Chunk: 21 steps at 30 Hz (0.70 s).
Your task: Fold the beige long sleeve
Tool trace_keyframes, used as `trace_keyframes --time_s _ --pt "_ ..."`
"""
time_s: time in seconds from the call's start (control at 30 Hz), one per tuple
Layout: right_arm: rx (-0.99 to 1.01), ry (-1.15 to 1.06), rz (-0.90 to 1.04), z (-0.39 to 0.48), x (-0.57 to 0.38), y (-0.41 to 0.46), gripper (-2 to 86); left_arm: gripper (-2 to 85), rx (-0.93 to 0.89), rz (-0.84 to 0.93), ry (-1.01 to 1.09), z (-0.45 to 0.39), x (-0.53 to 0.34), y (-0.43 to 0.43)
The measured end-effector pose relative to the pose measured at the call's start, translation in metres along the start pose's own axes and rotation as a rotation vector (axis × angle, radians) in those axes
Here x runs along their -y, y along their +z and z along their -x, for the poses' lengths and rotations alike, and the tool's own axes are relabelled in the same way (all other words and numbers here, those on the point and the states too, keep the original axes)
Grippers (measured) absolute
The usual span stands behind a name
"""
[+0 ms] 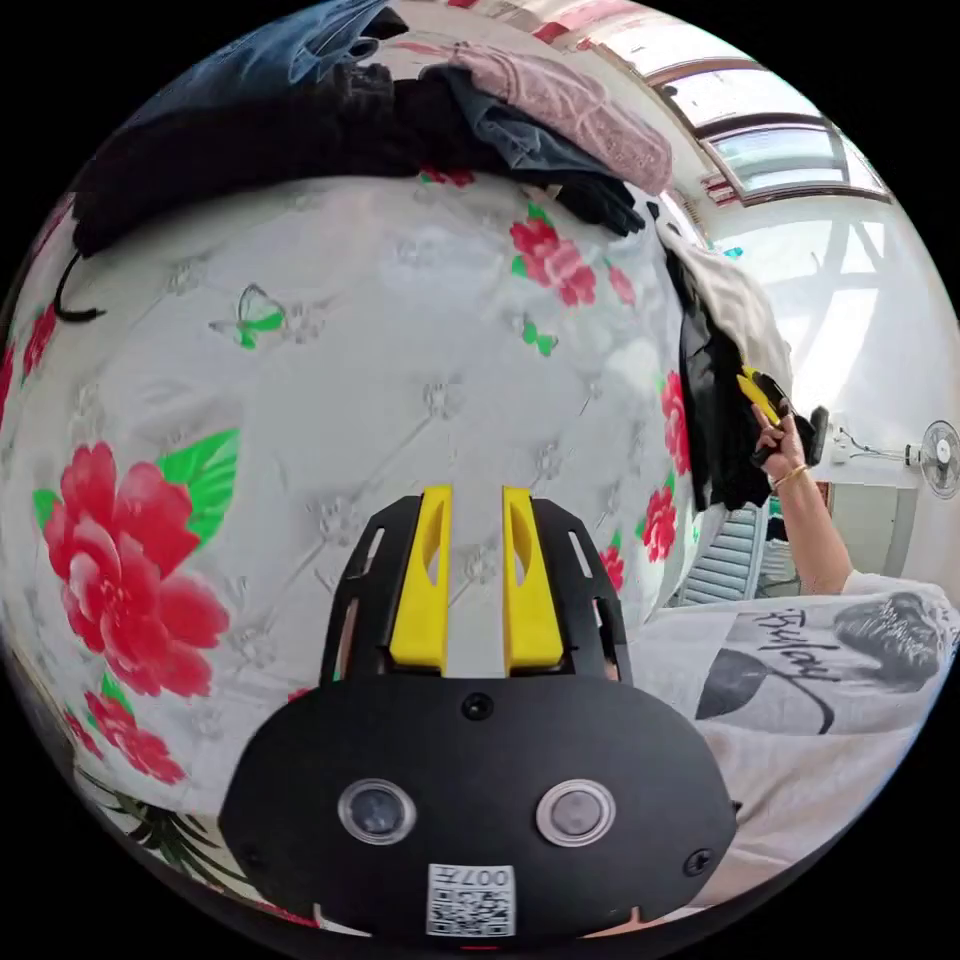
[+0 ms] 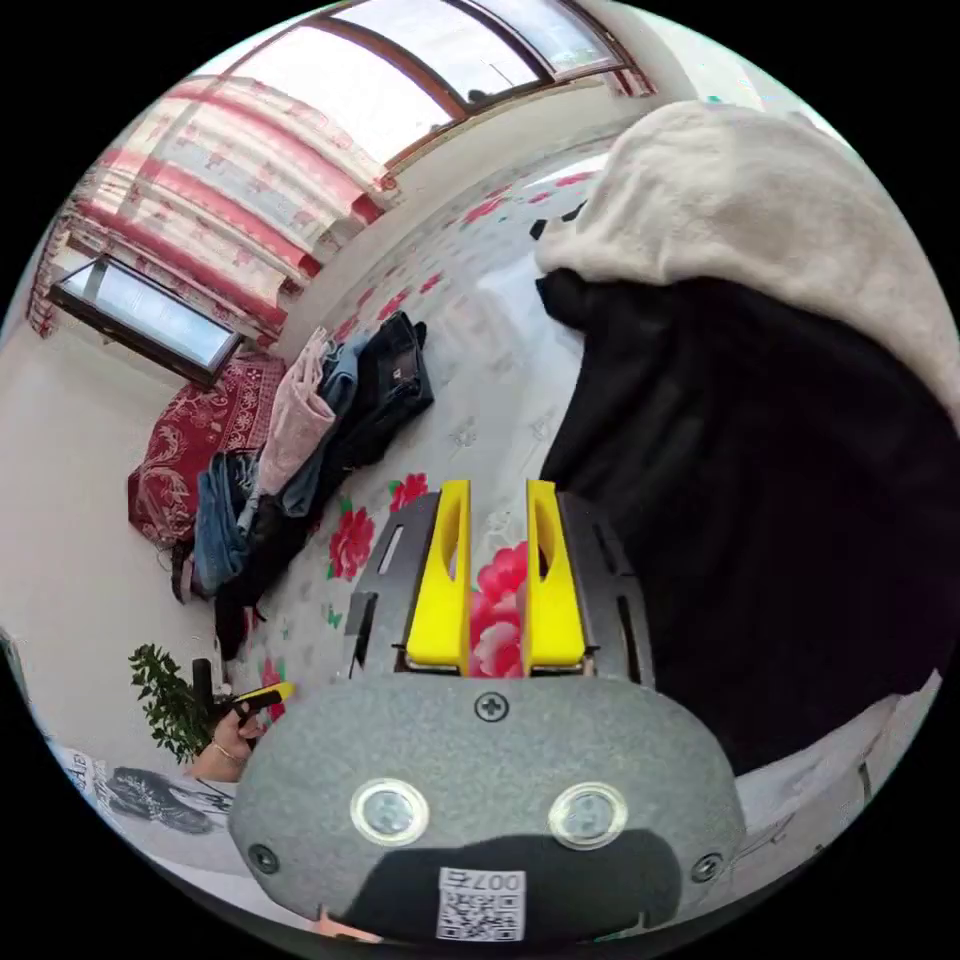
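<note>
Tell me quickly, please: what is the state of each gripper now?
Left gripper: jaws slightly apart, holding nothing, over the floral bedsheet.
Right gripper: jaws slightly apart, holding nothing, beside the black garment.

I see white bedspread (image 1: 420, 330), red flowers, green leaves | beige long sleeve (image 2: 760, 200) over black garment (image 2: 760, 500) | my left gripper (image 1: 476, 520) and right gripper (image 2: 497, 535): yellow jaws | pink-and-blue clothes pile (image 2: 300, 440)

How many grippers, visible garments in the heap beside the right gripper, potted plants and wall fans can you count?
Grippers: 2, left gripper and right gripper
Garments in heap: 2, beige garment lying on black garment
Plants: 1, potted plant
Fans: 1, wall fan
Total: 6
</note>
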State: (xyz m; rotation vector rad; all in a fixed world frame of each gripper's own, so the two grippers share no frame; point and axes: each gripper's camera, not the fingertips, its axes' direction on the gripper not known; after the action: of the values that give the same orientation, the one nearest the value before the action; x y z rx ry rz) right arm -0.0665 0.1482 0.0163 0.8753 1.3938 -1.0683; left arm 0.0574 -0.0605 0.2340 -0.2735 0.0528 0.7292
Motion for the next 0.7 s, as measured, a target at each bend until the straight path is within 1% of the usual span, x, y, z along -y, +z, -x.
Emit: trace_keyframes --time_s 0.07,0.1,0.17,0.23,0.27,0.3,0.33,0.37,0.43,0.53,0.63,0.7 --pt "-0.212 0.135 -0.160 -0.052 -0.016 -0.071 7.8 7.0 0.076 0.041 -0.031 -0.018 -0.045 0.020" --pt "-0.259 0.165 -0.206 -0.063 -0.018 -0.090 8.0 6.8 0.098 0.048 -0.033 -0.024 -0.053 0.023" --pt "-0.441 0.232 -0.368 -0.093 -0.021 -0.158 8.6 6.2 0.199 0.068 -0.032 -0.047 -0.070 0.035" --pt "-0.544 0.280 -0.418 -0.113 -0.019 -0.191 9.2 6.2 0.255 0.118 -0.010 -0.064 -0.069 0.050" --pt "-0.553 0.310 -0.415 -0.128 -0.017 -0.204 9.4 5.9 0.285 0.157 0.012 -0.073 -0.065 0.063" --pt "-0.541 0.325 -0.403 -0.136 -0.015 -0.207 9.5 5.5 0.304 0.181 0.017 -0.077 -0.063 0.071" --pt "-0.500 0.360 -0.362 -0.151 -0.012 -0.208 9.2 5.1 0.389 0.172 0.023 -0.087 -0.061 0.075" --pt "-0.422 0.386 -0.308 -0.166 -0.009 -0.202 8.9 4.9 0.436 0.191 0.050 -0.096 -0.058 0.081" --pt "-0.326 0.430 -0.209 -0.185 -0.010 -0.183 8.1 4.5 0.471 0.221 0.086 -0.106 -0.054 0.087" --pt "-0.304 0.408 -0.285 -0.189 -0.031 -0.179 6.2 4.3 0.500 0.292 0.111 -0.114 -0.042 0.095" --pt "-0.166 0.394 -0.304 -0.187 -0.049 -0.182 4.6 4.2 0.514 0.347 0.121 -0.117 -0.033 0.100" --pt "-0.045 0.311 -0.296 -0.172 -0.059 -0.182 3.8 4.3 0.516 0.361 0.132 -0.116 -0.032 0.101"
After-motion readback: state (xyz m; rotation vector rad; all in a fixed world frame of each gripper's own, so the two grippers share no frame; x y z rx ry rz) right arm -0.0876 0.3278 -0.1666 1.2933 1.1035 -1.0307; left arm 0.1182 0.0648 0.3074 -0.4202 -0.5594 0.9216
